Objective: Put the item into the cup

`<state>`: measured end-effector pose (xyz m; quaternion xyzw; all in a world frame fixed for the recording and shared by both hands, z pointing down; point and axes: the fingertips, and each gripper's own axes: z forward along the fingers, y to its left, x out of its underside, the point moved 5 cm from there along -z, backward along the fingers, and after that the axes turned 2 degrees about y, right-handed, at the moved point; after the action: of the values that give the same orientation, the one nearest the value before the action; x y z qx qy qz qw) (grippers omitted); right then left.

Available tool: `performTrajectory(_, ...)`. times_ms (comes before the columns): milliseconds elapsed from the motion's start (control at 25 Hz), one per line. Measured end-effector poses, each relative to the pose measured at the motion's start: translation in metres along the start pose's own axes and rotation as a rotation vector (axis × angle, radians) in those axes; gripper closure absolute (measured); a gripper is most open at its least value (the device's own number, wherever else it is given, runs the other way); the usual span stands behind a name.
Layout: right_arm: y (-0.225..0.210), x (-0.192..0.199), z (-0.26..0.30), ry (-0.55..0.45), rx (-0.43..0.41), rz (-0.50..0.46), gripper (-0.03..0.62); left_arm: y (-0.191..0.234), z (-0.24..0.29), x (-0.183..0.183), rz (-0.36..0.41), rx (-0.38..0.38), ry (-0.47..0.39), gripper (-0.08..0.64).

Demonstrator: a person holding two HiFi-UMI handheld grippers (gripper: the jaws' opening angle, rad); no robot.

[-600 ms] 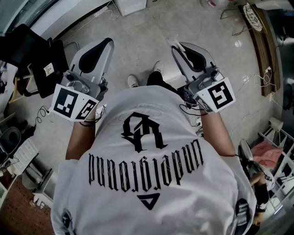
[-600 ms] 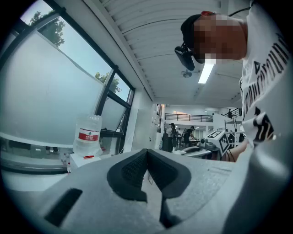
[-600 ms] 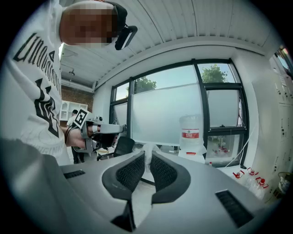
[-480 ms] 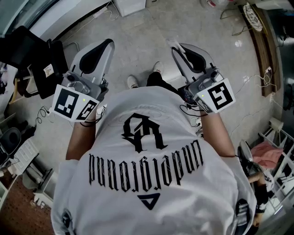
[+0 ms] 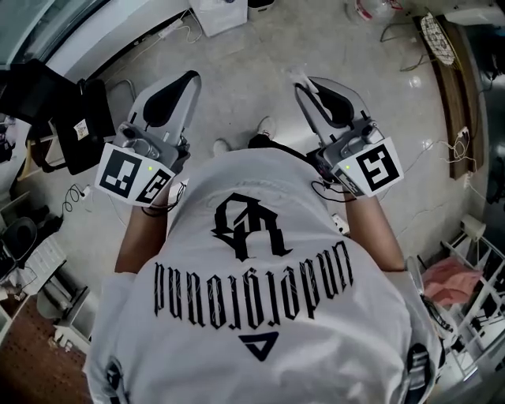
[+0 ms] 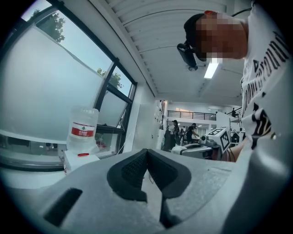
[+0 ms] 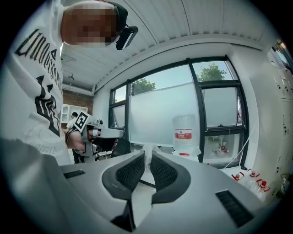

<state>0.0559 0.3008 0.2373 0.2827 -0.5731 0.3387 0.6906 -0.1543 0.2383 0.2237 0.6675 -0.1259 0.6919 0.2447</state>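
My right gripper [image 5: 303, 79] is shut on a small white crumpled item [image 5: 295, 70] that sticks out past its tips. In the right gripper view the item [image 7: 147, 160] sits pinched between the black ribbed pads [image 7: 130, 172]. My left gripper [image 5: 192, 76] is shut with nothing in it; in the left gripper view its pads [image 6: 135, 169] meet at the tip. Both grippers are held out in front of the person's chest, above the floor. No cup shows in any view.
A water jug [image 6: 83, 130] on a white dispenser stands by the window and also shows in the right gripper view [image 7: 185, 135]. On the floor lie cables, a black bag [image 5: 75, 118] at left and a white box [image 5: 222, 11] ahead. People stand far off.
The head view has shifted a little. Both grippers keep the same pose, and the white item stays in the right jaws.
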Motion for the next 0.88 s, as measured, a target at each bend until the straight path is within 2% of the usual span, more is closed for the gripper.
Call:
performTrajectory(200,-0.052,0.006,-0.010,-0.010,-0.035,0.001,0.546,-0.009,0.048,0.005,-0.018,-0.044,0.005,0.548)
performTrajectory(320,-0.075,0.012,-0.015,-0.010,-0.043,0.033,0.546,-0.017,0.070,0.005,-0.017,-0.051,0.006,0.548)
performTrajectory(480,-0.097,0.020,-0.012,0.001,-0.068,0.063,0.546,-0.015,0.084,0.013,-0.028,-0.095,0.049,0.548)
performTrajectory(640,-0.107,0.023,0.002,0.012,-0.078,0.075,0.546,0.002,0.085,0.018,-0.065,-0.150,0.056,0.548)
performTrajectory(880,-0.108,0.023,0.027,0.028,-0.115,0.074,0.546,0.021,0.083,0.017,-0.067,-0.168,0.042,0.548)
